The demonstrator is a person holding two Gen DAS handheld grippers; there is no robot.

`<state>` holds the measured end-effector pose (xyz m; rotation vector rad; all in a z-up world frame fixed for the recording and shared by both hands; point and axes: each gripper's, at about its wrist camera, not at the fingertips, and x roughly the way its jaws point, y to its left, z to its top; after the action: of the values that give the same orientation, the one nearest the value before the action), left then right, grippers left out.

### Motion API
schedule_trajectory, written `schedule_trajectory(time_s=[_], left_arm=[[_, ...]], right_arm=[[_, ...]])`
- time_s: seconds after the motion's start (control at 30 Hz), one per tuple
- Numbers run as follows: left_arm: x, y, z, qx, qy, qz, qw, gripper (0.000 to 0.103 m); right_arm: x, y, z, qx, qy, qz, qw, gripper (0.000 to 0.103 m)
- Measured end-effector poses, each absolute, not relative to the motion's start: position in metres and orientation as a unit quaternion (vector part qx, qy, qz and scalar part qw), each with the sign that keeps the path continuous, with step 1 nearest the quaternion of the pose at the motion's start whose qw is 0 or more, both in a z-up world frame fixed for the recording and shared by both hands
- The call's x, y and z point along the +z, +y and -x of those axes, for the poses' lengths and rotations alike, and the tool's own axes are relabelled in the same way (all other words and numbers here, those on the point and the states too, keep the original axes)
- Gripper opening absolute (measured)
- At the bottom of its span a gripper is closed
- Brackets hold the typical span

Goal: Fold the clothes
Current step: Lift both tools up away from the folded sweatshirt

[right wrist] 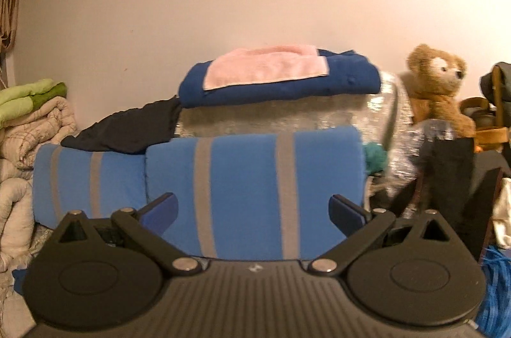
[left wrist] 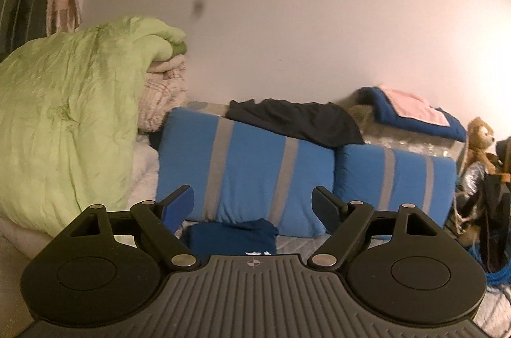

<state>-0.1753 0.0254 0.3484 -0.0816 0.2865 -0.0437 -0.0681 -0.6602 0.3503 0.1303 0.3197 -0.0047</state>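
Note:
My left gripper (left wrist: 252,207) is open and empty, held above a folded dark blue garment (left wrist: 231,237) that lies on the bed in front of the blue striped pillows (left wrist: 246,165). My right gripper (right wrist: 254,211) is open and empty, facing the blue striped pillows (right wrist: 249,188). A black garment (left wrist: 297,119) lies crumpled on top of the pillows; it also shows in the right wrist view (right wrist: 127,127). A folded dark blue item (right wrist: 287,85) with a pink towel (right wrist: 265,66) on it sits behind the pillows.
A green quilt (left wrist: 67,117) is piled at left over beige bedding (left wrist: 163,101). A teddy bear (right wrist: 439,85) sits at right beside dark clutter (right wrist: 453,178) and blue cord (right wrist: 495,290). A plain wall (left wrist: 287,18) stands behind.

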Motion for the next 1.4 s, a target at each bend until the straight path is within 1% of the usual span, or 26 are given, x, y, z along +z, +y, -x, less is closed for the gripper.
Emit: schedule_trajectory(time_s=[0.17, 0.4, 0.6, 0.7, 0.93, 1.13, 1.4], left_arm=[[0.336, 0.016, 0.194, -0.038, 0.156, 0.018, 0.987, 0.081], [0.315, 0.015, 0.216, -0.047, 0.201, -0.014, 0.978, 0.081], [0.274, 0.027, 0.205, -0.045, 0.25, 0.027, 0.967, 0.081], [0.243, 0.029, 0.192, -0.048, 0.276, 0.054, 0.959, 0.081], [0.192, 0.027, 0.162, -0.03, 0.316, 0.056, 0.947, 0.081], [0.148, 0.026, 0.137, -0.014, 0.35, 0.058, 0.935, 0.081], [0.101, 0.026, 0.113, 0.007, 0.384, 0.059, 0.922, 0.081]], right_arm=[[0.335, -0.689, 0.115, 0.003, 0.175, -0.036, 0.984, 0.102], [0.313, -0.716, 0.177, 0.028, 0.21, -0.003, 0.977, 0.102], [0.272, -0.732, 0.204, 0.046, 0.274, -0.005, 0.961, 0.102], [0.239, -0.733, 0.201, 0.033, 0.301, -0.017, 0.953, 0.102], [0.175, -0.725, 0.175, 0.01, 0.338, -0.045, 0.94, 0.102], [0.133, -0.708, 0.149, -0.008, 0.372, -0.023, 0.928, 0.102], [0.092, -0.702, 0.125, -0.023, 0.384, -0.059, 0.921, 0.102]])
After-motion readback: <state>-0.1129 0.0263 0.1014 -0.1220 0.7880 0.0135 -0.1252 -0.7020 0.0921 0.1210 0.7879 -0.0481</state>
